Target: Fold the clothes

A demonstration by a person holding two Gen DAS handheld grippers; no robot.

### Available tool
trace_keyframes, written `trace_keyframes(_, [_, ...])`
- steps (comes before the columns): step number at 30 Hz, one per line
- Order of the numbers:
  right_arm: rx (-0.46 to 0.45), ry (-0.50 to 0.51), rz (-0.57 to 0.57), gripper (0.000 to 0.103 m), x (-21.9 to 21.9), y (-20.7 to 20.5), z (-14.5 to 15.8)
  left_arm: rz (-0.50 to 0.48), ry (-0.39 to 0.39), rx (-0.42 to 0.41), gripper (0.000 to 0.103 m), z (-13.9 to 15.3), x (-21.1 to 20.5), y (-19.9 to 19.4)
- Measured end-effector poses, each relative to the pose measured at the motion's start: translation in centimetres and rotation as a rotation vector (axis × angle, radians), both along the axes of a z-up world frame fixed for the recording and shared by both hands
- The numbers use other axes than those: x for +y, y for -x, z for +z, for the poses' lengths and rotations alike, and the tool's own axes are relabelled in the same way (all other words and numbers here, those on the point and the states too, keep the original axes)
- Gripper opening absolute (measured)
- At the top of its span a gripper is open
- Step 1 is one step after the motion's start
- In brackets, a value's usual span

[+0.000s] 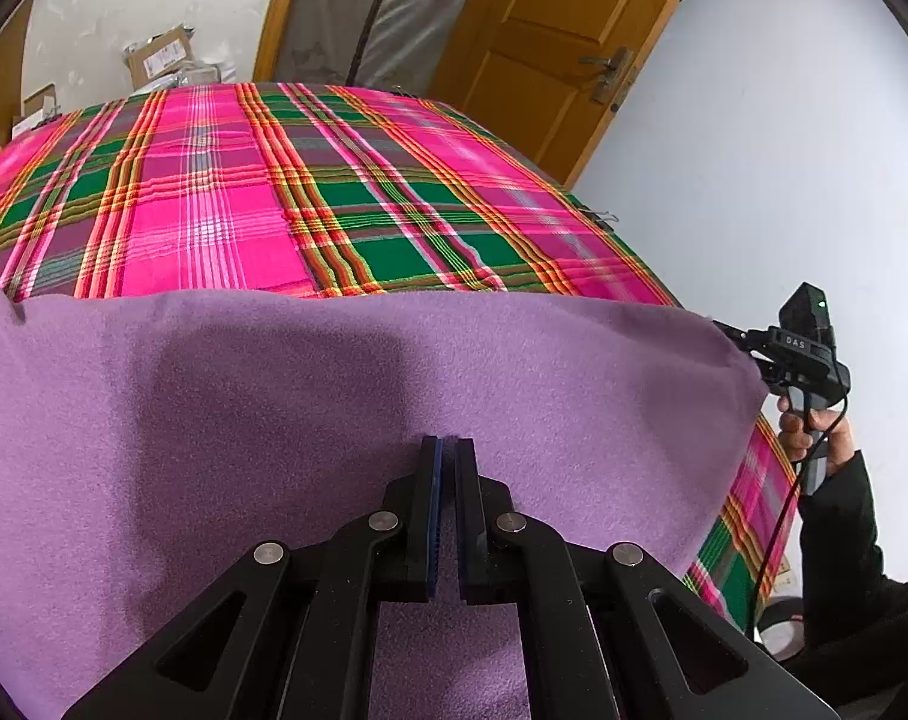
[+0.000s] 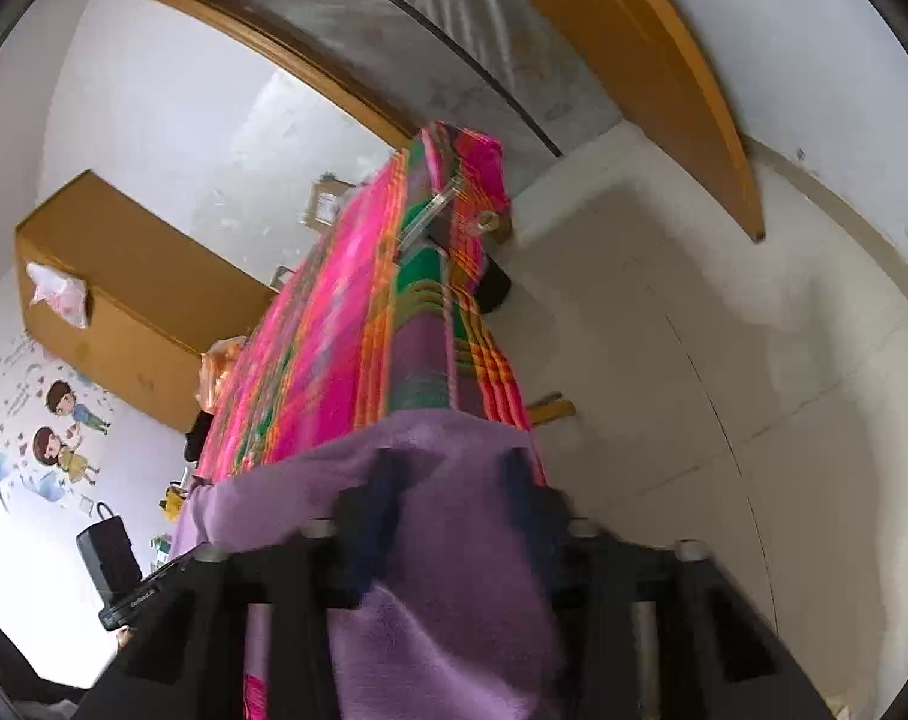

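Note:
A purple fleece cloth (image 1: 274, 420) lies over the near part of a table covered by a pink and green plaid cover (image 1: 226, 180). My left gripper (image 1: 448, 450) has its jaws nearly together, pinching a fold of the purple cloth at its near edge. My right gripper (image 1: 733, 333) reaches the cloth's right corner in the left wrist view. In the blurred right wrist view, the purple cloth (image 2: 454, 570) drapes between the spread fingers (image 2: 388, 480) of my right gripper (image 2: 454, 468). I cannot tell whether they grip it.
An orange wooden door (image 1: 550, 42) and a white wall stand behind the table. Cardboard boxes (image 1: 160, 54) sit at the far left. A roll of tape (image 1: 781, 627) lies low at the right. A wooden cabinet (image 2: 124, 294) and pale floor (image 2: 694, 360) show in the right wrist view.

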State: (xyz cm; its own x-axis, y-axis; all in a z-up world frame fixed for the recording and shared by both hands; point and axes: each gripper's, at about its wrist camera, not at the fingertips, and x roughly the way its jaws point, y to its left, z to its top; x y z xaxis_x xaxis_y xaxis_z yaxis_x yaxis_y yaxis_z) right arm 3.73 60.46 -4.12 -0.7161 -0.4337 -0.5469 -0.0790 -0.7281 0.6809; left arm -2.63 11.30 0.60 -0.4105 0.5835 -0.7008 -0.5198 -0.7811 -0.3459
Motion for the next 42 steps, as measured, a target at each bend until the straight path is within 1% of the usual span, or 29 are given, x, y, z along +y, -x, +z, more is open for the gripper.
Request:
trace_keyframes(1, [0.014, -0.011, -0.004, 0.013, -0.1, -0.2, 0.3, 0.0, 0.0, 0.0, 0.003, 0.0, 0.0, 0.0])
trace_keyframes(3, [0.032, -0.036, -0.016, 0.009, -0.3, -0.4, 0.8, 0.001, 0.001, 0.001, 0.003, 0.0, 0.0, 0.0])
trace_keyframes(5, [0.05, -0.06, -0.028, 0.009, -0.5, -0.6, 1.4, 0.001, 0.001, 0.001, 0.003, 0.0, 0.1, 0.0])
trace_keyframes(8, [0.107, -0.056, -0.057, 0.009, -0.2, -1.3, 2.2, 0.002, 0.002, 0.002, 0.003, 0.0, 0.1, 0.0])
trace_keyframes(11, [0.065, -0.077, -0.137, 0.01, 0.9, -1.2, 1.9, 0.002, 0.003, 0.002, 0.003, 0.0, 0.1, 0.0])
trace_keyframes(13, [-0.007, -0.149, -0.24, 0.01, 1.8, -1.3, 1.4, 0.003, 0.004, 0.003, 0.003, 0.0, 0.1, 0.0])
trace_keyframes(14, [-0.034, -0.158, -0.281, 0.01, 2.3, -1.4, 1.1, 0.003, 0.004, 0.003, 0.003, 0.0, 0.2, 0.0])
trace_keyframes(15, [-0.028, -0.126, -0.302, 0.01, 2.8, -1.9, 0.8, 0.003, 0.004, 0.003, 0.003, 0.0, 0.2, 0.0])
trace_keyframes(16, [-0.004, -0.102, -0.3, 0.01, 2.9, -2.5, 0.9, 0.003, 0.005, 0.003, 0.003, 0.0, 0.2, 0.0])
trace_keyframes(17, [0.019, -0.091, -0.291, 0.01, 2.8, -3.0, 1.2, 0.003, 0.004, 0.003, 0.003, 0.0, 0.2, 0.0])
trace_keyframes(19, [0.066, -0.111, -0.242, 0.01, 1.5, -3.7, 2.1, 0.003, 0.002, 0.002, 0.003, 0.0, 0.1, 0.0])
trace_keyframes(23, [0.108, -0.131, -0.094, 0.011, -2.0, -3.8, 3.1, 0.004, 0.004, 0.003, 0.003, 0.1, 0.1, -0.1])
trace_keyframes(25, [0.087, -0.14, -0.057, 0.011, -3.1, -3.5, 2.8, 0.005, 0.018, 0.013, 0.003, 0.2, 0.2, -0.3])
trace_keyframes(28, [-0.038, -0.173, -0.128, 0.012, -2.5, -3.1, 1.8, 0.002, 0.04, 0.029, 0.003, 0.3, 0.5, -0.6])
trace_keyframes(30, [-0.053, -0.213, -0.145, 0.012, -2.9, -3.5, 2.3, -0.011, 0.054, 0.041, 0.004, 0.4, 0.7, -0.9])
trace_keyframes(31, [-0.033, -0.22, -0.131, 0.012, -3.4, -3.8, 2.9, -0.017, 0.061, 0.046, 0.004, 0.5, 0.7, -1.1])
trace_keyframes(34, [0.05, -0.232, -0.041, 0.014, -6.3, -3.9, 4.6, -0.024, 0.072, 0.056, 0.004, 0.6, 0.9, -1.1])
trace_keyframes(36, [0.066, -0.235, 0.047, 0.019, -8.8, -3.2, 5.2, -0.015, 0.075, 0.06, 0.004, 0.6, 1.0, -0.9])
trace_keyframes(39, [0.027, -0.206, 0.177, 0.019, -11.3, -2.1, 4.5, -0.008, 0.079, 0.062, 0.004, 0.6, 1.1, -0.5])
trace_keyframes(42, [-0.011, -0.228, 0.246, 0.019, -12.6, -2.2, 3.7, -0.01, 0.079, 0.059, 0.004, 0.5, 1.2, -0.5])
